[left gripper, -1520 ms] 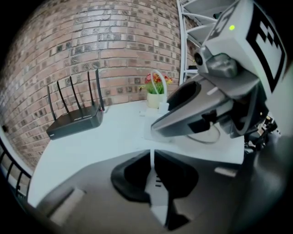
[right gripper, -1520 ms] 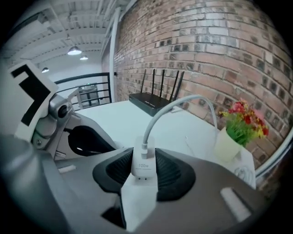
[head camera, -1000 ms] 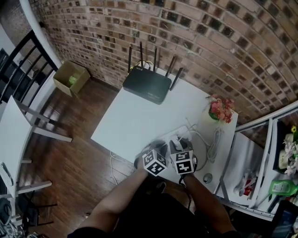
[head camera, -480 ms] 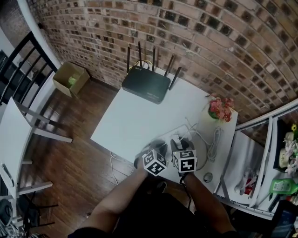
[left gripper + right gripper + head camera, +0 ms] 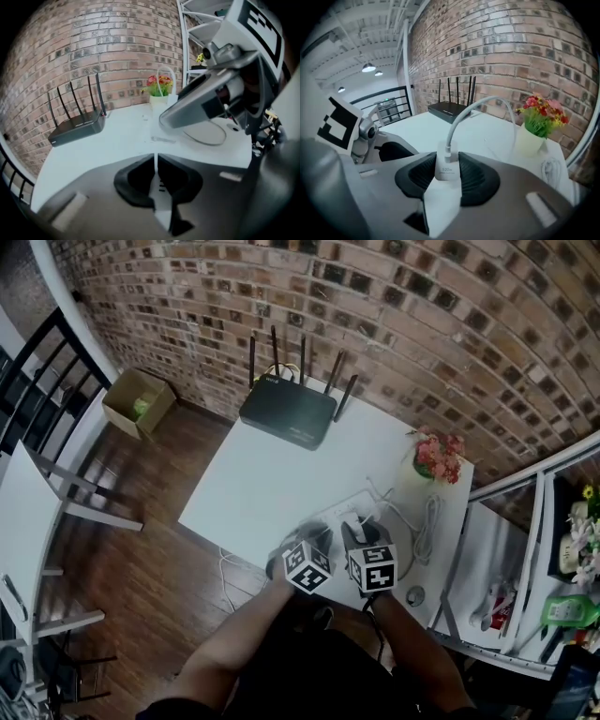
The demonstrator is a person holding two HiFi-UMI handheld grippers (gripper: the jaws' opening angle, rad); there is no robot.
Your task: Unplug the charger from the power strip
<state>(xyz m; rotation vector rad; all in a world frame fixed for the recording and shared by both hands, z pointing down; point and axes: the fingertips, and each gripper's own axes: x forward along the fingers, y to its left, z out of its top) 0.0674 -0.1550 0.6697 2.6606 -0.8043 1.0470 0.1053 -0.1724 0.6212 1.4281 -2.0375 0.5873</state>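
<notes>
The white charger (image 5: 447,169) sits between the pads of my right gripper (image 5: 447,159), which is shut on it. Its white cable (image 5: 464,115) arcs up and away over the table. White plastic of the power strip (image 5: 440,206) shows just below the charger; whether the plug is still seated is hidden. In the head view the power strip (image 5: 339,513) lies near the table's front edge, under both marker cubes. My left gripper (image 5: 155,161) is shut, with only a thin slit between its pads, and the strip's white face shows through it.
A black router (image 5: 288,412) with antennas stands at the back of the white table (image 5: 262,474). A pot of flowers (image 5: 433,461) and a coiled white cable (image 5: 427,531) are at the right. A metal shelf (image 5: 525,559) borders the right side.
The right gripper's marker cube has rolled a little and shifted slightly right, still holding the charger. The left gripper has stayed where it was.
</notes>
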